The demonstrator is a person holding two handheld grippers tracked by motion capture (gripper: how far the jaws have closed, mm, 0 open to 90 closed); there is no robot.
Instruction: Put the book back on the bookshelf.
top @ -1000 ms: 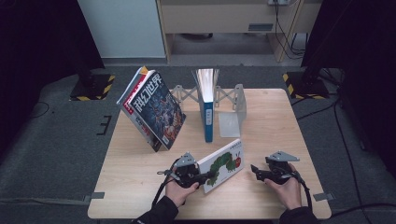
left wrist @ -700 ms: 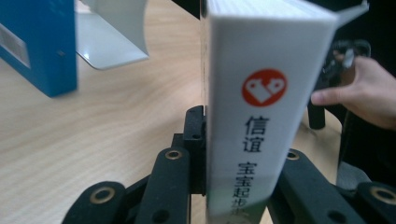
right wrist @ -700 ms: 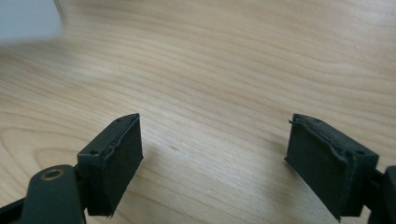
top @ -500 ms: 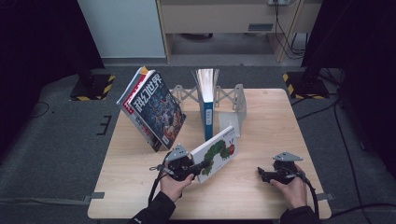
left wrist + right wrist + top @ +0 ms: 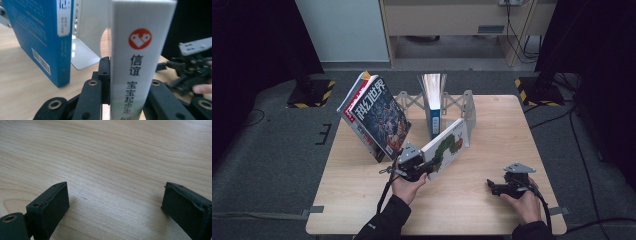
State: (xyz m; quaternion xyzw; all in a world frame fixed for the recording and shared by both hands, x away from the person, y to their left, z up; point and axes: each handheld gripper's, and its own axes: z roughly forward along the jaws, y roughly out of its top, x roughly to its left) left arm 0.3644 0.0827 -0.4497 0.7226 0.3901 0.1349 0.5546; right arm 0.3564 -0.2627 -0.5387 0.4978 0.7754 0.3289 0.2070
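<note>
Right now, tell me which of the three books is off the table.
The white caterpillar book, clamped in the left gripper; the blue book and the magazine stand by the rack.

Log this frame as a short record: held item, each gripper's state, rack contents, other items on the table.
held item: white picture book, tilted, lifted off the table
left gripper: jaws shut on the book's spine edge
right gripper: jaws open, just been opening, nothing between them, low over bare wood
rack: blue book standing upright
other: magazine leaning at table's left
</note>
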